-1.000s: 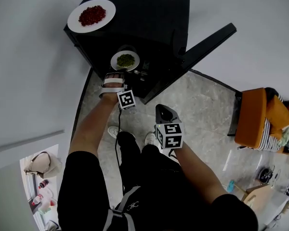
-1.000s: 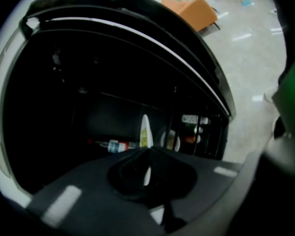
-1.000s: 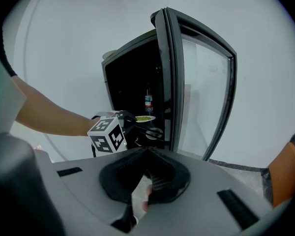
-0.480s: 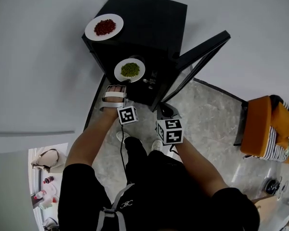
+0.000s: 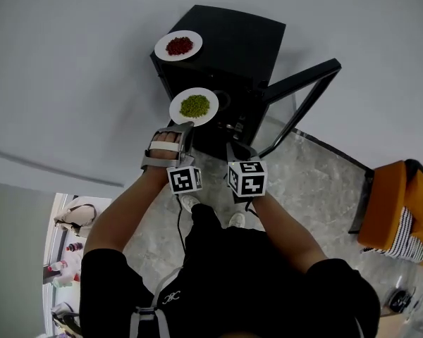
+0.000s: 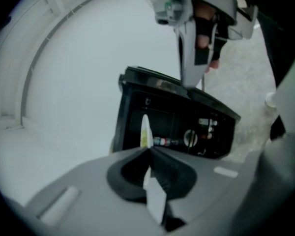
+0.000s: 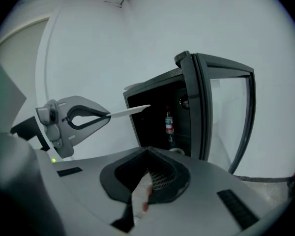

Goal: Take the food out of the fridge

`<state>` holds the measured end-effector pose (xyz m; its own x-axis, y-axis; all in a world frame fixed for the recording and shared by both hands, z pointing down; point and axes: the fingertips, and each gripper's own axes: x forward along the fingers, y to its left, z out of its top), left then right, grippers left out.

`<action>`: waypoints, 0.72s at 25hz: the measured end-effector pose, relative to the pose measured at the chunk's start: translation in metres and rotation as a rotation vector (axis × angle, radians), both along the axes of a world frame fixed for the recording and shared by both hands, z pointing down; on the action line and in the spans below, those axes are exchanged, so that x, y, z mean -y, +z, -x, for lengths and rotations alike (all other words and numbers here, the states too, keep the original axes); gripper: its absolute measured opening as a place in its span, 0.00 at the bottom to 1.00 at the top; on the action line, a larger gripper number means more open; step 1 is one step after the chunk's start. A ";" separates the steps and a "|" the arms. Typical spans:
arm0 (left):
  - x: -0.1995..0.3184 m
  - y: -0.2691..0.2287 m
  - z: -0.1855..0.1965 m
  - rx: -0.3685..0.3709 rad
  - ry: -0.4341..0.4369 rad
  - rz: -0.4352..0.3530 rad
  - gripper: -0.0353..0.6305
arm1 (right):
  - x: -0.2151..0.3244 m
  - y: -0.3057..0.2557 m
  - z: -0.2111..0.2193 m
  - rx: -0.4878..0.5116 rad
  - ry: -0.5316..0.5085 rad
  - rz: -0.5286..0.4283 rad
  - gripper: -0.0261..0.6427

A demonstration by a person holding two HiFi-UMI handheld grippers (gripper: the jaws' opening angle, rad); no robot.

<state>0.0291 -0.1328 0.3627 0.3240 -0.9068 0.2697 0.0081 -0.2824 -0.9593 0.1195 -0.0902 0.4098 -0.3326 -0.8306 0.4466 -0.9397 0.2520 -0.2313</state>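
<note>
From the head view I cannot see into the fridge (image 5: 233, 41); only its black top and front edge show. The left gripper view gives me the inside at a tilt. There is a bottle (image 6: 165, 142) and, near it, a round white thing (image 6: 190, 138) I cannot identify.

The green plate (image 5: 194, 106) appears in that view only edge-on, a thin white sliver rising from my jaws, with its food out of sight. The left gripper (image 5: 185, 127) is clamped on the plate's near rim, jaws closed down to the rim's thickness. The plate is roughly level, just outside the fridge's opening and near its top.

The right gripper (image 7: 148, 155) has its jaws pressed together with nothing between them. A pale, pinkish smear low behind them is too blurred to name. This gripper is close beside the left one, not touching it, and faces the open front.

The red plate (image 5: 178, 46) sits on the fridge top at its left corner, rim right at the edge. The door (image 5: 303, 77) is swung wide to the right, leaving the opening free. Grey floor (image 5: 310, 182) lies open beneath the door.
</note>
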 end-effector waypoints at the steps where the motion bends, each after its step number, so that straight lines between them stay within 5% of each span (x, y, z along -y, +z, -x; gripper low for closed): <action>1: -0.002 -0.011 0.000 -0.006 -0.003 -0.014 0.06 | 0.002 -0.004 0.001 0.000 -0.005 -0.011 0.03; 9: -0.017 -0.088 -0.010 -0.086 -0.004 -0.069 0.06 | 0.002 -0.030 0.004 0.041 -0.021 -0.045 0.03; 18: 0.018 -0.138 -0.044 -0.076 0.074 -0.137 0.06 | 0.009 -0.058 -0.015 0.000 0.021 -0.103 0.03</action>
